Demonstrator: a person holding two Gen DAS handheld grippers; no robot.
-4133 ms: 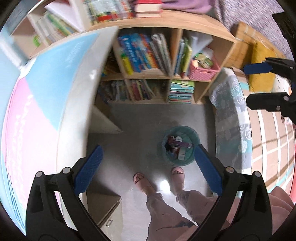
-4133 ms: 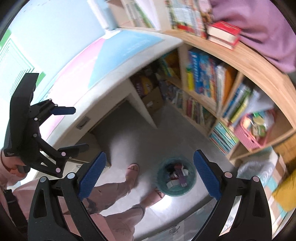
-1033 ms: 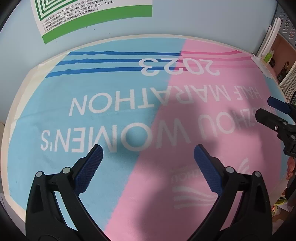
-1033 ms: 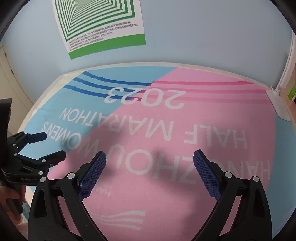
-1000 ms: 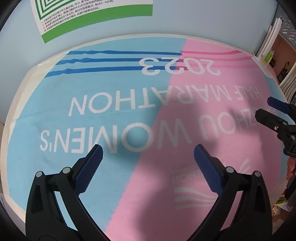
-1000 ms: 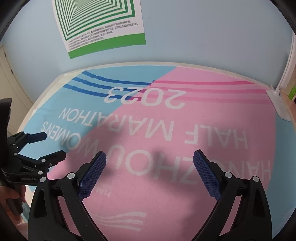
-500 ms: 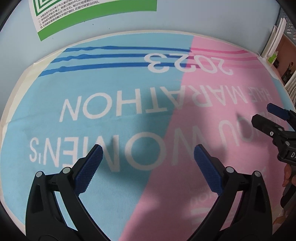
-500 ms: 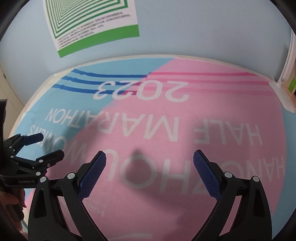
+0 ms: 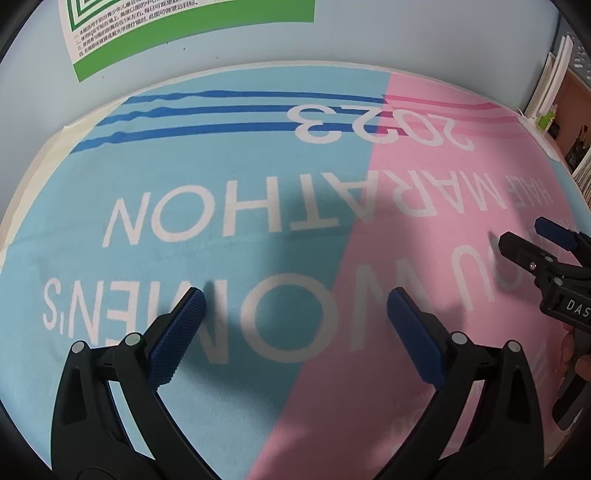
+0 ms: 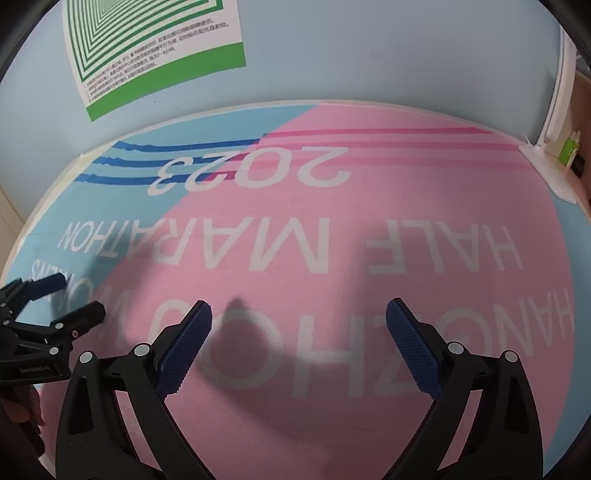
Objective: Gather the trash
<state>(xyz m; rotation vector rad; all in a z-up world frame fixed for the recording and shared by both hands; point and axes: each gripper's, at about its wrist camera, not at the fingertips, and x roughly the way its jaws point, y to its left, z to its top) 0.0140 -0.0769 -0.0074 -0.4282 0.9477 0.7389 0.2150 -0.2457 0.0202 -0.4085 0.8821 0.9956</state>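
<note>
Trash: none visible in either wrist view, so its place, heading and long axis cannot be told.

Left gripper: jaws spread wide, nothing between the blue pads; it hangs above the blue half of the towel, near the blue-pink boundary. Compared with half a second ago, the lettering looms larger and the poster sits higher in frame, so the gripper has come closer to the towel.

Right gripper: jaws likewise spread and empty, over the pink half. Its view shows the same change, with the "2023" print sitting lower and larger.

Towel: spread flat, blue and pink halves, white upside-down print reading "2023", "HALF MARATHON", "WOMEN'S".

Poster: green and white, on the pale blue wall behind the towel.

Lamp base: white, at the towel's far right corner.
</note>
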